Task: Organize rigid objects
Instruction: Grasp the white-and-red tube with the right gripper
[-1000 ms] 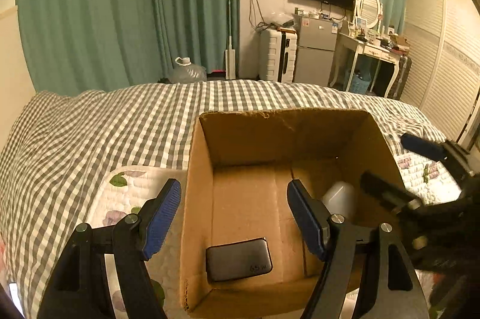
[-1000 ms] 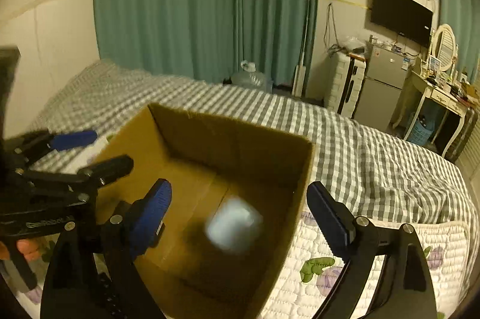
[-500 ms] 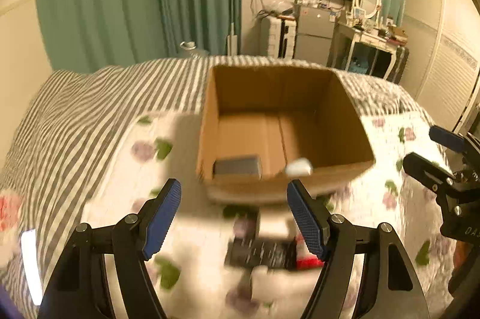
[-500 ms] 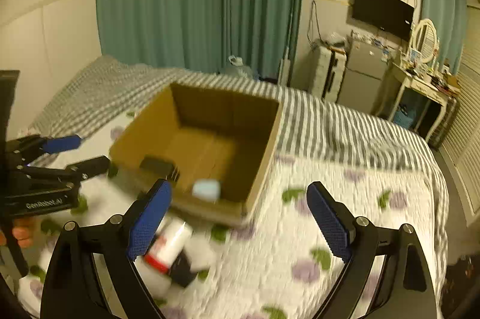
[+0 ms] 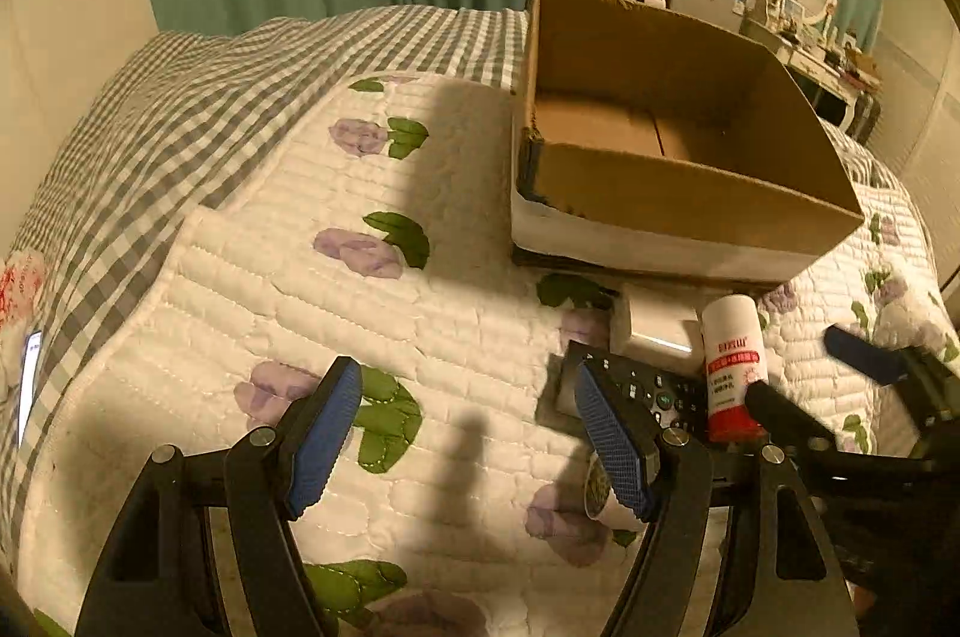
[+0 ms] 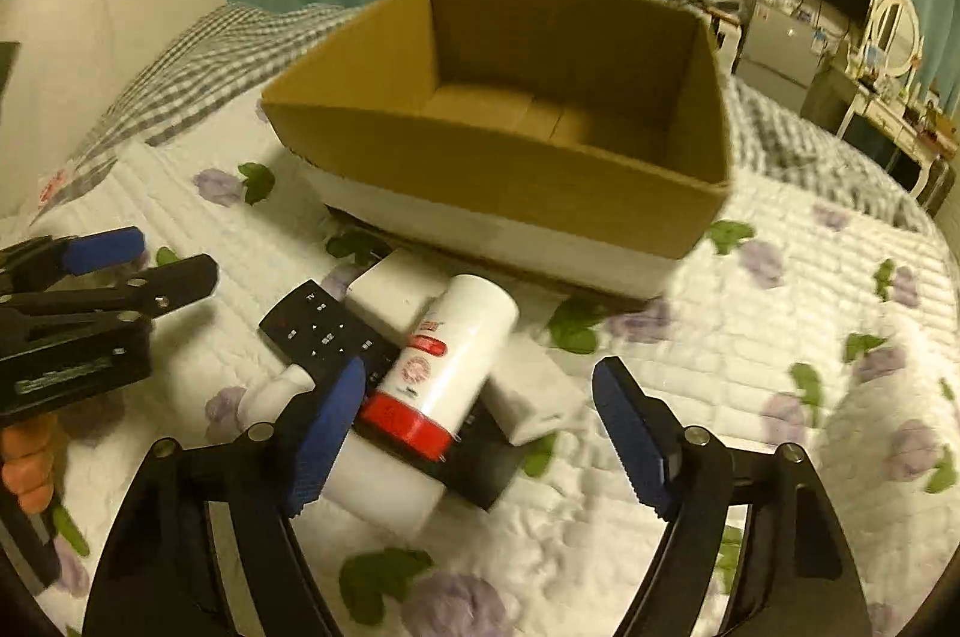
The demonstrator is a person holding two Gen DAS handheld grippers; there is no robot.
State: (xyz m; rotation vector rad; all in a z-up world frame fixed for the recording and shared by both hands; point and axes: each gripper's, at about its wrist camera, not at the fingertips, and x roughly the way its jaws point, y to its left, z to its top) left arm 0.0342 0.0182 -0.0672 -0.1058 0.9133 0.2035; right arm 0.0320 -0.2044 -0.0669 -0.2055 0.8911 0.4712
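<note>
Cardboard box (image 6: 504, 157) sits open-topped on the floral quilt (image 5: 420, 313) and serves as the landmark here. From both wrist views only its far inner floor shows, bare brown board with a seam; the near part of the floor is hidden behind the front wall, so what lies there cannot be told.

Left of the box and nearer the camera, the left gripper (image 5: 474, 436) hangs over bare quilt with its blue-padded jaws spread wide, nothing between them.

In front of the box's near wall lies a small pile. A white rectangular block (image 6: 390, 292) rests just beside the box's base. A black remote control (image 6: 318, 331) lies across it, nearer the camera. On top of the remote lies a white bottle with a red cap (image 6: 447, 367), tipped on its side, cap end away from the box. A white cylinder (image 6: 372, 481) lies under the pile's near edge, and another flat white piece (image 6: 534, 394) pokes out to the right.

The right gripper (image 6: 480, 433) hovers in front of the box over this pile, jaws wide apart, its left finger beside the bottle's cap end and gripping nothing.
</note>
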